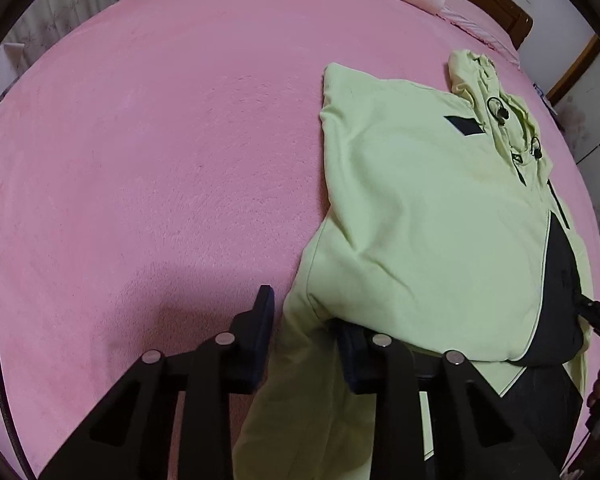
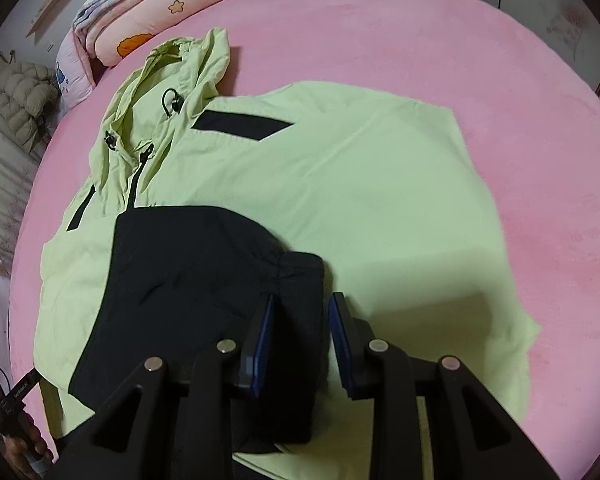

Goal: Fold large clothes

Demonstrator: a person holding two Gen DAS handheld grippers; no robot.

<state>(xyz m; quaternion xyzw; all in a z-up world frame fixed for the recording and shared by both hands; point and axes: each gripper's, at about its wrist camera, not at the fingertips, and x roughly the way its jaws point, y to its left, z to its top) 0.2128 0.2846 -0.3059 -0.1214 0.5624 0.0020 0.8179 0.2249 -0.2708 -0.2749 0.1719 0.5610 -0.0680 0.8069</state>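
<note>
A light green hooded jacket (image 1: 428,216) with black panels lies on the pink bed, hood toward the pillows. Its sleeves are folded in over the body. My left gripper (image 1: 300,320) is open around the jacket's lower left corner, its right finger under the fabric edge. In the right wrist view the jacket (image 2: 340,184) fills the middle, and a black sleeve (image 2: 188,280) lies folded across its front. My right gripper (image 2: 300,312) is open with the black cuff between its fingers.
The pink bed cover (image 1: 160,160) stretches wide to the left of the jacket. Folded quilts and pillows (image 2: 140,20) lie at the head of the bed. A wooden headboard (image 1: 496,4) stands behind them. The other gripper's handle (image 2: 16,400) shows at the lower left.
</note>
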